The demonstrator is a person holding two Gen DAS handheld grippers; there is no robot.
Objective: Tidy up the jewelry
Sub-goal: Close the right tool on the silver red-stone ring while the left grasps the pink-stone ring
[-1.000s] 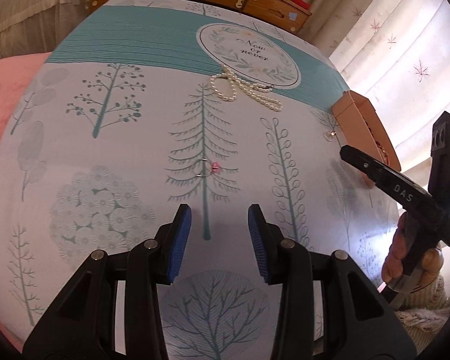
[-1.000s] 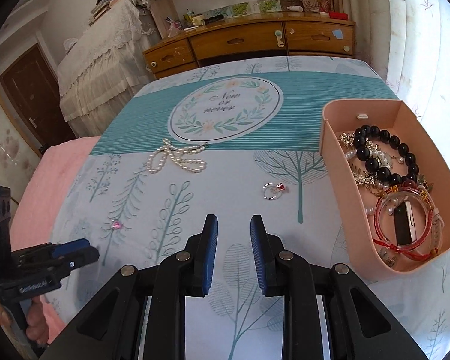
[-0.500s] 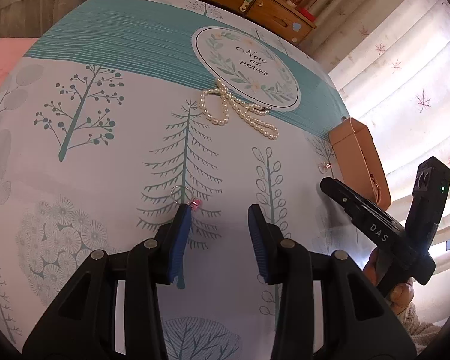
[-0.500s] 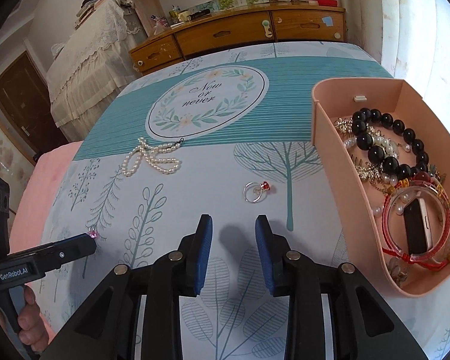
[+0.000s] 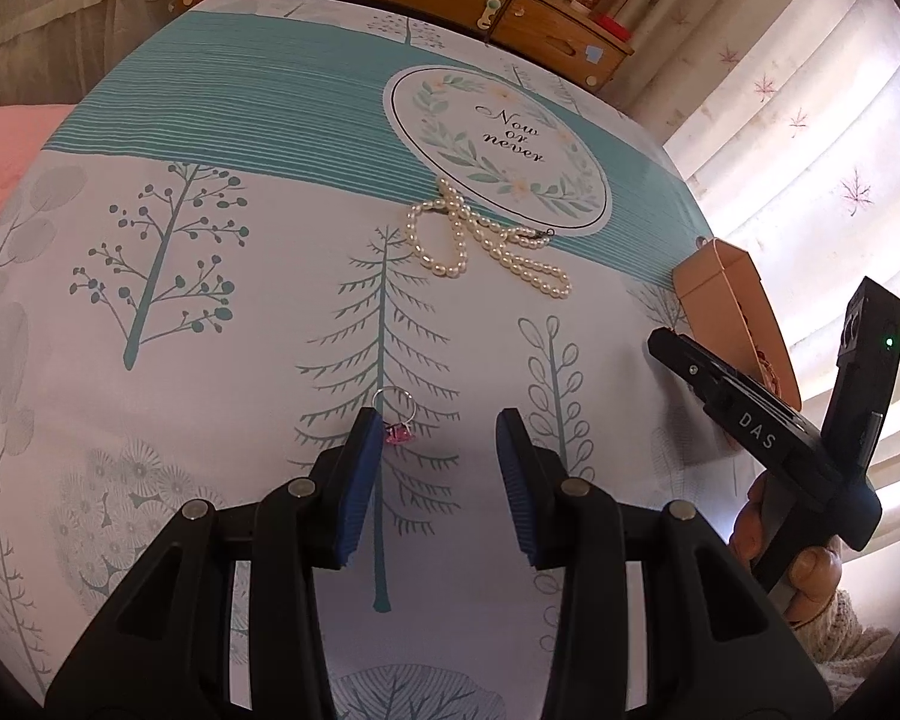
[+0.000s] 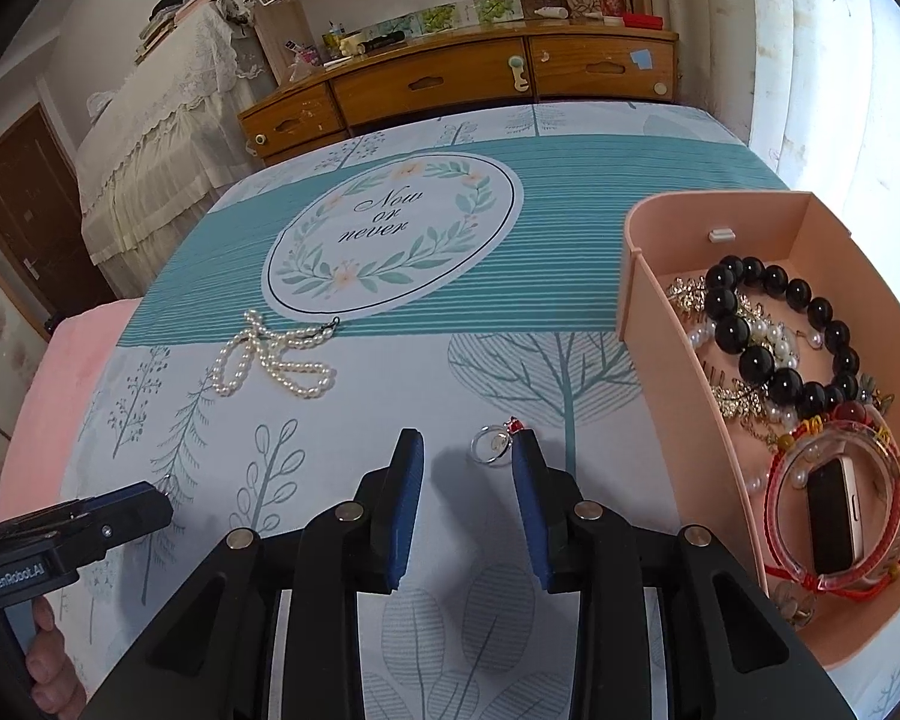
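Observation:
My left gripper [image 5: 439, 423] is open, low over the tablecloth; a silver ring with a pink stone [image 5: 395, 420] lies just at its left fingertip. My right gripper [image 6: 469, 447] is open; a silver ring with a red stone [image 6: 493, 443] lies just inside its right fingertip. A pearl necklace [image 5: 480, 240] lies loose farther back, also in the right wrist view [image 6: 273, 360]. A pink jewelry box [image 6: 642, 324] at the right holds a black bead bracelet [image 6: 774, 330], red bangles and several other pieces. The box shows edge-on in the left wrist view [image 5: 729, 300].
The printed tablecloth [image 6: 390, 252] covers the table. A wooden dresser [image 6: 450, 84] stands behind it. Curtains [image 5: 810, 120] hang at the right. A pink cloth [image 6: 60, 384] lies at the table's left edge. The left gripper's tip shows in the right wrist view [image 6: 132, 504].
Both grippers have moved forward and down towards their rings. The right gripper's jaws have opened wider. The pink-stone ring now lies at the left gripper's left fingertip.

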